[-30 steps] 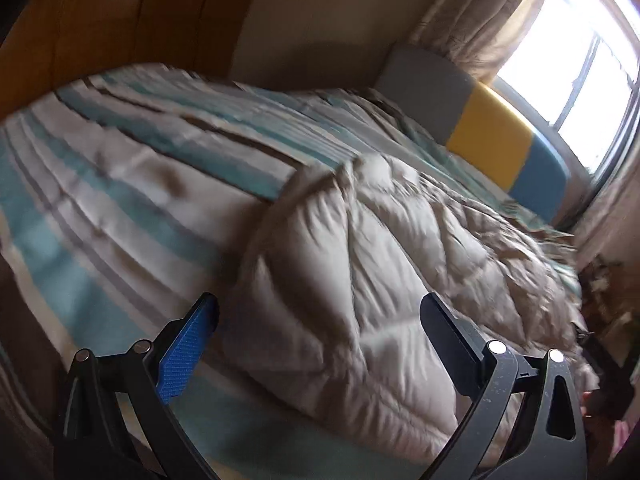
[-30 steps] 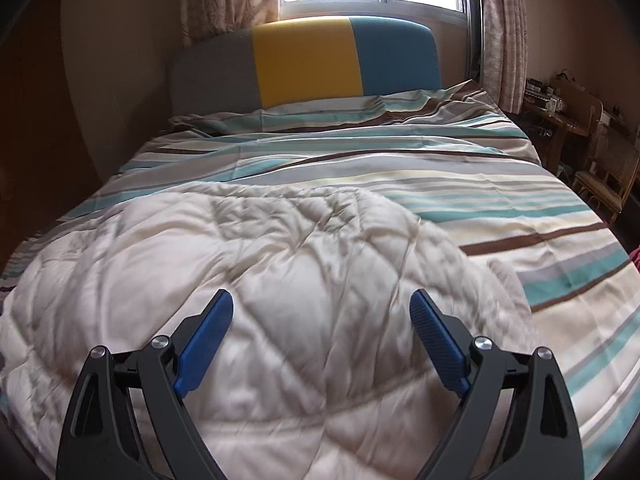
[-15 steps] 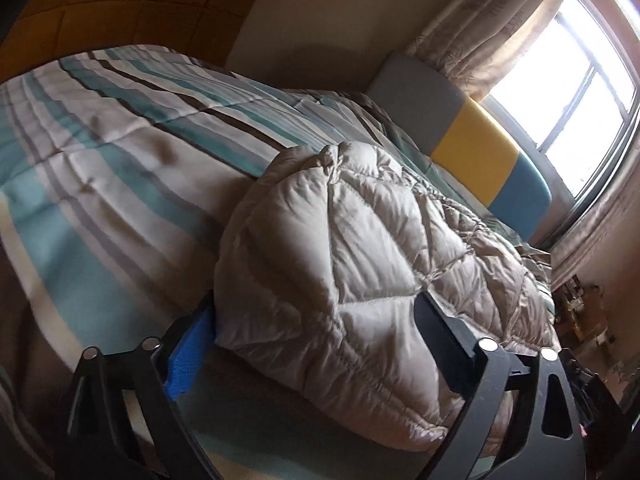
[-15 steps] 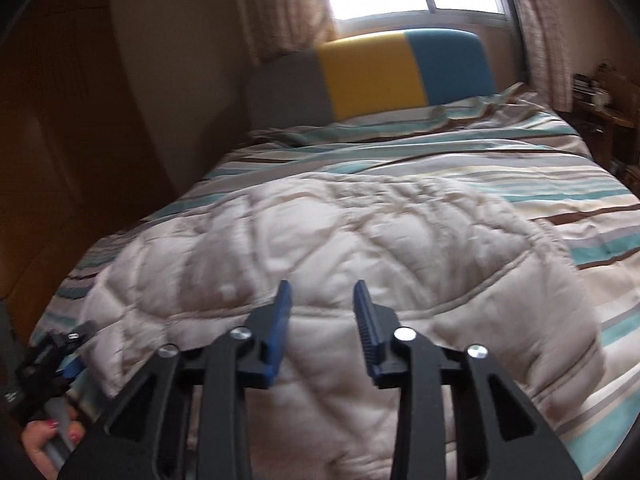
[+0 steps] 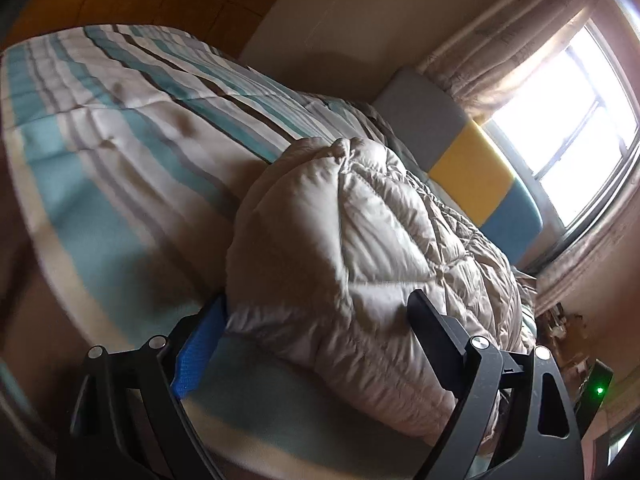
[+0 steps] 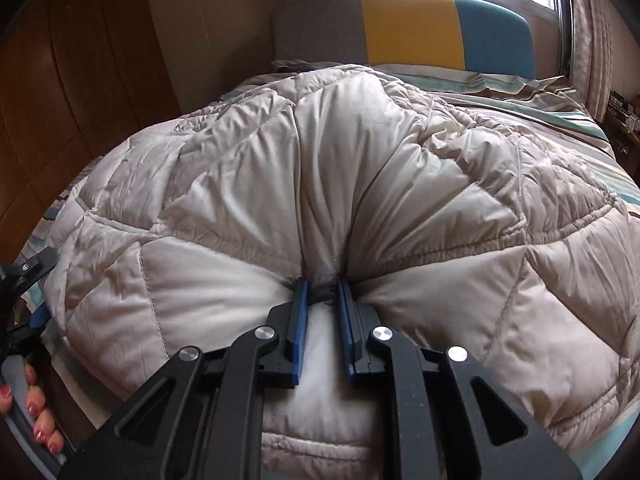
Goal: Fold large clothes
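A beige quilted down jacket [image 6: 360,168] lies puffed up on the striped bed [image 5: 120,128]. My right gripper [image 6: 323,286] is shut on a pinched fold at the jacket's near edge. In the left wrist view the jacket [image 5: 352,232] fills the middle, and my left gripper [image 5: 316,312] is open, its jaws straddling the jacket's near end. The left gripper also shows at the left edge of the right wrist view [image 6: 24,280], held by a hand with red nails [image 6: 36,408].
A headboard in grey, yellow and blue [image 6: 408,28] stands at the far end under a bright window [image 5: 572,120] with curtains. A wooden wall panel [image 6: 80,80] runs along the bed's left side. Furniture clutter [image 5: 568,320] stands by the bed.
My right gripper has moved in and shut on a fold of the jacket. My left gripper has come closer, so its open jaws now straddle the jacket's end.
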